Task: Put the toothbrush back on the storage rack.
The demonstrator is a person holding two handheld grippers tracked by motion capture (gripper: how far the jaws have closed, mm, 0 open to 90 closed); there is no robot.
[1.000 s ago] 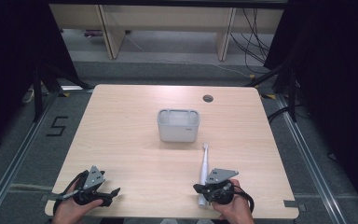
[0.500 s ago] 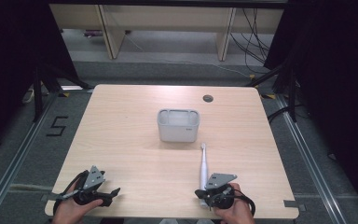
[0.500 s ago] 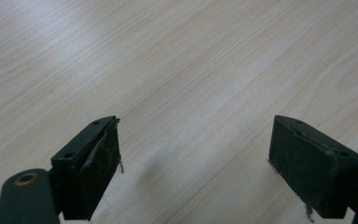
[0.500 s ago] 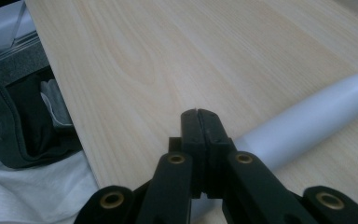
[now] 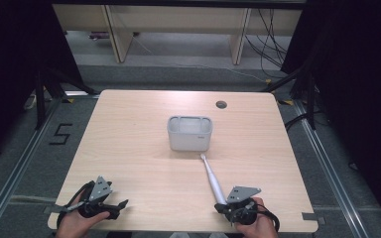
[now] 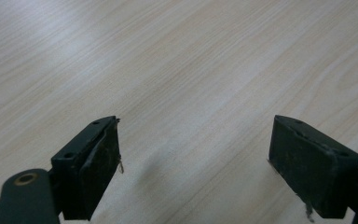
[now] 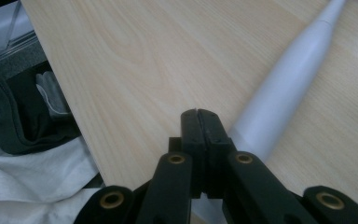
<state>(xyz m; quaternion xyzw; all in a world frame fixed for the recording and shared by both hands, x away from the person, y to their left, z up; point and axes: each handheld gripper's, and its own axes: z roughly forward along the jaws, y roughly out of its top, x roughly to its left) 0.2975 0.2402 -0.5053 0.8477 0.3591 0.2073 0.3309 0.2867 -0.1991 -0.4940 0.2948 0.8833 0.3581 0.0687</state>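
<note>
A white electric toothbrush (image 5: 212,178) lies slanted on the wooden table (image 5: 139,148), its head toward a grey-white tub (image 5: 190,134) at the table's middle. My right gripper (image 5: 219,208) sits at the near edge by the thick end of the brush. Its jaws are shut with nothing between them. In the right gripper view the toothbrush handle (image 7: 284,88) runs up and to the right beside the right gripper (image 7: 199,116). My left gripper (image 5: 120,208) rests at the near left, jaws open. The left gripper (image 6: 193,149) has bare table between its pads.
A round cable hole (image 5: 221,104) sits at the far right of the tabletop. The near table edge (image 7: 70,116) lies close to my right gripper, with dark and white cloth below it. Shelving and cables stand beyond the far edge.
My right hand has drawn back slightly toward the near edge. The toothbrush now lies more slanted, its head further left. The left gripper has not moved.
</note>
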